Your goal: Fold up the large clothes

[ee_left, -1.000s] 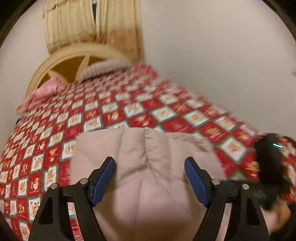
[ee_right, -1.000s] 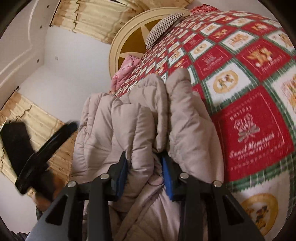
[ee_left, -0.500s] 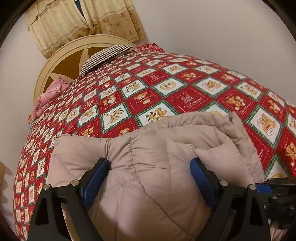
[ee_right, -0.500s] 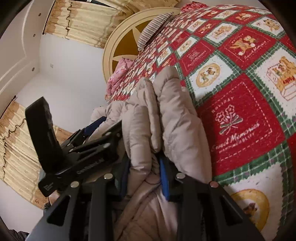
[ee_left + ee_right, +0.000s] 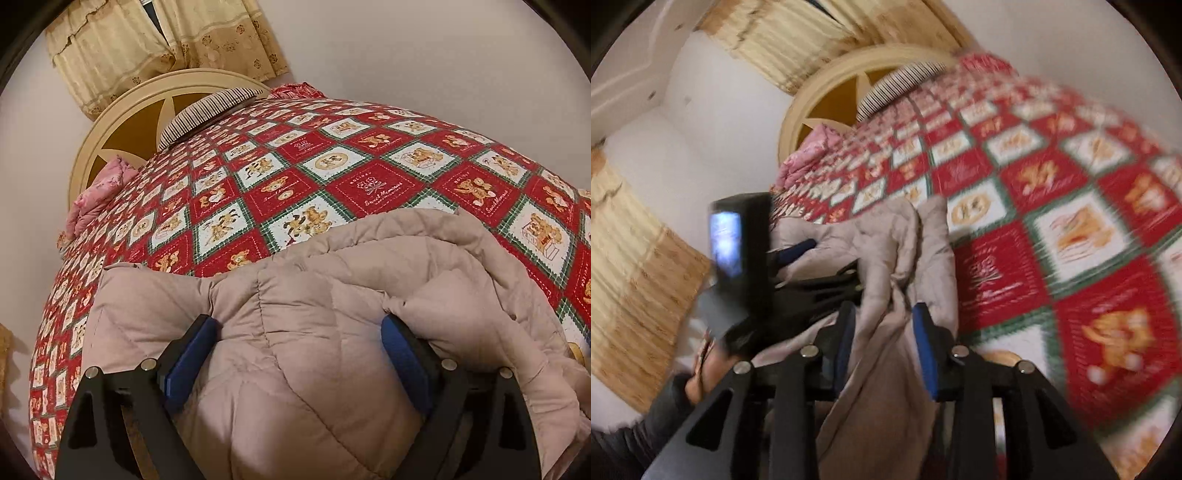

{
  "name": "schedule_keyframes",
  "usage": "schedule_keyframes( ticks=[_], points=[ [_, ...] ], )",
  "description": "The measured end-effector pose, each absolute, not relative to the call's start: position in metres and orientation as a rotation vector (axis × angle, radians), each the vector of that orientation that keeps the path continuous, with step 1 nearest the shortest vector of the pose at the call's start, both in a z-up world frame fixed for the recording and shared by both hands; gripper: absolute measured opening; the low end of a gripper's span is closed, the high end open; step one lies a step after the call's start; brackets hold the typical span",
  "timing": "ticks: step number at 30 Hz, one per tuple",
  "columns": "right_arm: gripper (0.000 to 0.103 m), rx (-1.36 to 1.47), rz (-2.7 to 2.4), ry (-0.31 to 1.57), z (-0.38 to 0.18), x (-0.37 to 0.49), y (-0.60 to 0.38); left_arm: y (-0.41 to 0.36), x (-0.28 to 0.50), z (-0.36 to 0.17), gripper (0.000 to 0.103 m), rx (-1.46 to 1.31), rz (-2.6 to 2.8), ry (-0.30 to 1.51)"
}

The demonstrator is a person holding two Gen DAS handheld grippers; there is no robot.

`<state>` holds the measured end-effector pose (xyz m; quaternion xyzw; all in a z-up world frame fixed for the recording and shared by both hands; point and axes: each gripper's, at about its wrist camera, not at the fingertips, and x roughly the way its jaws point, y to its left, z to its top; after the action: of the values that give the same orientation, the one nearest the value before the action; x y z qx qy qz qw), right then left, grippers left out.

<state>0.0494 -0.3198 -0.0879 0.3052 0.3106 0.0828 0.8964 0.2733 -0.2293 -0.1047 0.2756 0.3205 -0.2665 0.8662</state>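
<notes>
Bed (image 5: 369, 184) with a red patchwork quilt filled both views, round cream headboard (image 5: 122, 122) at the far end, striped pillow (image 5: 207, 110) and a pink bundle (image 5: 96, 195) against it, curtains (image 5: 147, 44) above. The beige padded jacket (image 5: 314, 325), the thing to fold, lay bunched on the near part of the quilt, one puffy edge humped toward the headboard and loose flaps spilling to the right. Step in hand looked like letting go after a fold was laid down: jacket already doubled into a thick heap, not yet a tidy packet. Left gripper (image 5: 299, 354) stood wide, both blue pads (image 5: 188, 354) straddling a fat bulge of jacket; fabric sat between them and brushed them but the pads did not seem to squeeze it, so I read it as released, tilted steeply down onto the heap. Right gripper (image 5: 884, 347) had its jaws opening, a hanging strip of jacket (image 5: 886, 295) between the pads with gaps showing on both sides, so grip going slack; view badly smeared, hard to be sure of contact. In the right wrist view the left tool showed at the left, with the person's hand (image 5: 701, 373) and dark sleeve below. Next move probably called for clearing both claws, then retaking an outer edge or the loose right flaps and carrying them over the middle; thick padding will likely spring back.
</notes>
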Motion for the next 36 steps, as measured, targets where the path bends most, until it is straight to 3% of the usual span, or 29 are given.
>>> schedule_keyframes(
  ticks=[4, 10, 19, 30, 33, 36],
  points=[
    [0.043, 0.592, 0.243, 0.645, -0.081, 0.021, -0.297, -0.23, 0.273, -0.105, 0.091, 0.581, -0.554, 0.666],
    [0.039, 0.702, 0.175, 0.816, -0.14, 0.026, -0.299, -0.23, 0.272, -0.105, 0.091, 0.587, -0.55, 0.662],
    [0.039, 0.776, 0.171, 0.771, -0.159, 0.015, -0.303, -0.236, 0.267, -0.112, 0.092, 0.621, -0.502, 0.606],
    [0.046, 0.7, 0.093, 0.736, -0.124, -0.006, -0.298, -0.229, 0.262, -0.099, 0.092, 0.617, -0.473, 0.585],
    [0.054, 0.664, 0.065, 0.683, -0.103, -0.02, -0.303, -0.224, 0.261, -0.091, 0.092, 0.607, -0.483, 0.592],
    [0.055, 0.602, 0.051, 0.643, -0.081, -0.027, -0.303, -0.217, 0.26, -0.079, 0.092, 0.573, -0.505, 0.609]
  ],
)
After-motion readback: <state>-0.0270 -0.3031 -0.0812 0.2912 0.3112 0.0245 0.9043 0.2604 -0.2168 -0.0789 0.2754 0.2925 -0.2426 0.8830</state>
